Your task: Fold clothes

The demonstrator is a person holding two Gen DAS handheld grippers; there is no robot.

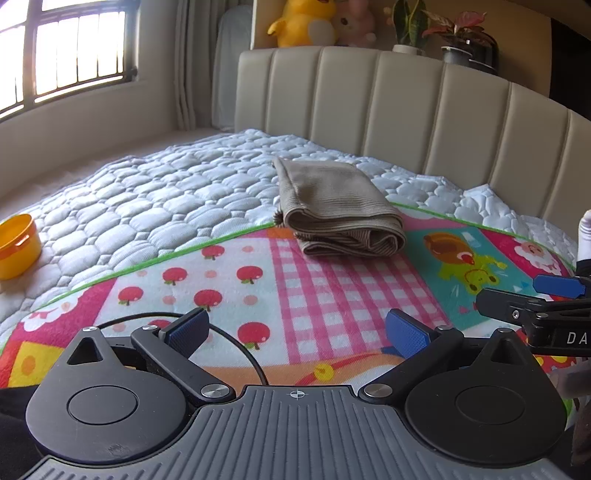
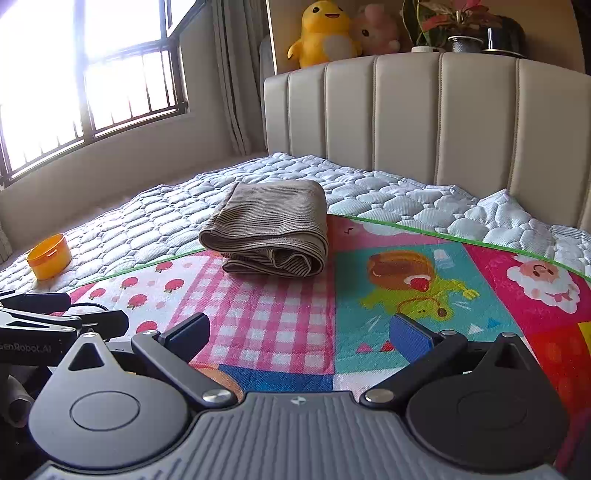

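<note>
A folded beige ribbed garment (image 1: 340, 210) (image 2: 271, 229) lies on the bed, straddling the far edge of the colourful cartoon blanket (image 1: 332, 288) (image 2: 424, 280) and the white quilt. My left gripper (image 1: 297, 330) hovers low over the blanket, well short of the garment, open and empty. My right gripper (image 2: 299, 338) is also open and empty, a similar distance from the garment. Each gripper's tip shows at the side of the other's view: the right one (image 1: 532, 299), the left one (image 2: 62, 314).
An orange plastic tub (image 1: 16, 245) (image 2: 50, 256) sits on the white quilt (image 1: 166, 199) at the left. A padded cream headboard (image 1: 406, 110) stands behind the bed, with plush toys (image 2: 325, 31) and potted plants (image 2: 458, 26) above it. A barred window (image 2: 92, 81) is at the left.
</note>
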